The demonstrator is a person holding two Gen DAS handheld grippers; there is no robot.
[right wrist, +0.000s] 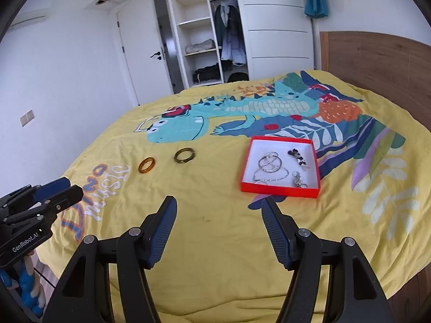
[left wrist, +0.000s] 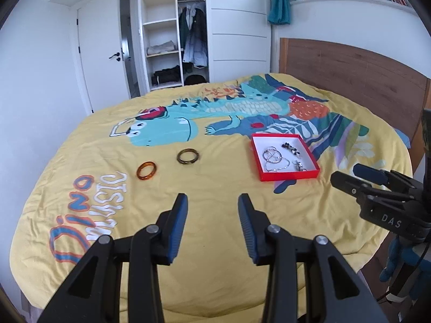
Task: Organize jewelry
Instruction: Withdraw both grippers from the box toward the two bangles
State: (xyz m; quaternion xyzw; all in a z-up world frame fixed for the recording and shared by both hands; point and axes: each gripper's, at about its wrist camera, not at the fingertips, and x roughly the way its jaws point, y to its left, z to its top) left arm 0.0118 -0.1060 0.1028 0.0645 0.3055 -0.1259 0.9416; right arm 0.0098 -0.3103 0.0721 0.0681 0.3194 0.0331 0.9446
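Two bangles lie loose on the yellow bedspread (left wrist: 215,202): an orange bangle (left wrist: 147,171) and, just beside it toward the headboard side, an olive-brown bangle (left wrist: 188,156). Well apart from them sits the red box (left wrist: 289,175), lid off, with silver hoops (left wrist: 273,156), a dark beaded piece (left wrist: 291,148) and a small silver clasp already inside.

The left gripper (left wrist: 212,204) hovers above the bedspread short of the bangles, its jaws spread wide and holding nothing. The right gripper (right wrist: 219,207) hangs just before the near edge of the box, also wide open and empty.

The step in hand looks like fetching a bangle, and the left gripper is the nearer one. To do it well, it should come down with one finger inside the ring and one outside, pinching the band itself (the soft bedding will give, so pressing in slightly should help the lower finger catch). The bangle looks smooth and may slip, so close firmly before lifting, then lower it into a bare corner of the box, away from the hoops.
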